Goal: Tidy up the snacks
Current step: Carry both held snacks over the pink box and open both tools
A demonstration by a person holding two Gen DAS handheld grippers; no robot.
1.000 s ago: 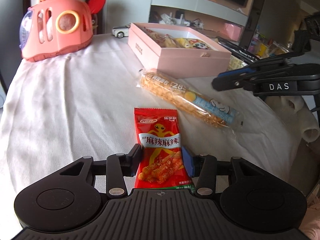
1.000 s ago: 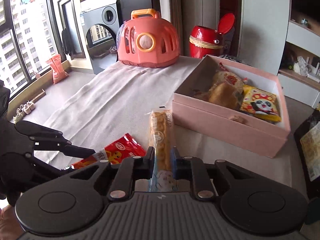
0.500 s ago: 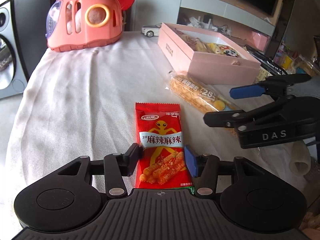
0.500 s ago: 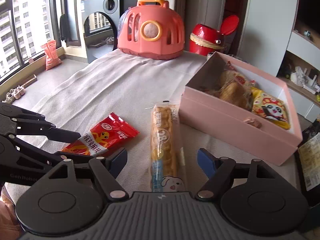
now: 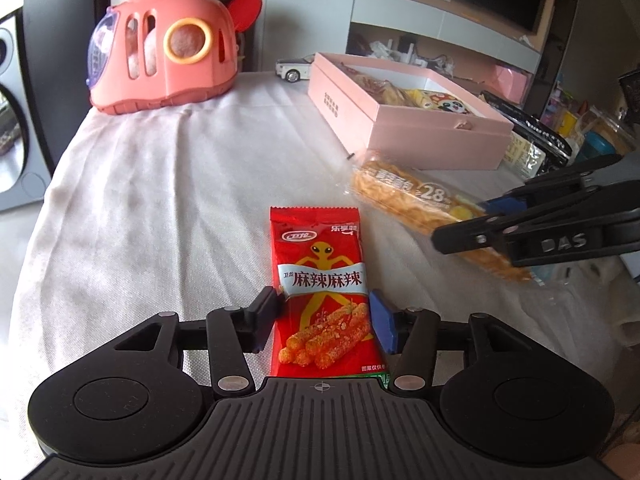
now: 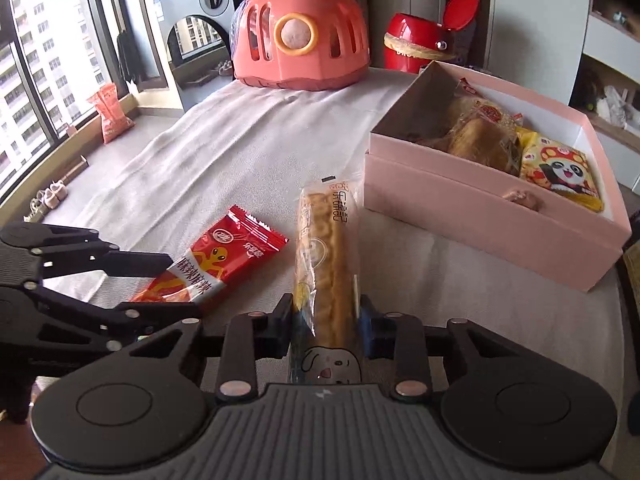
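Left hand-held gripper (image 5: 323, 315): jaws wide, just closing a little, fingers flanking the near end of the red spicy-snack packet (image 5: 322, 292), which lies flat on the white-clothed tabletop (image 5: 160, 200); whether the pads touch its edges cannot be told. Right hand-held gripper (image 6: 326, 324): jaws just closed in, pads pressing both sides of the long bread-stick packet (image 6: 324, 264) at its near end; the packet stretches away toward the pink box (image 6: 480, 216) and ends just beside its near wall. Pink box: open, on the tabletop, holding wrapped pastries and a yellow panda-print packet (image 6: 560, 172). Pink carrier toy (image 6: 300, 40): far end of the tabletop, well apart. Red lidded bin (image 6: 420, 40): behind the box.
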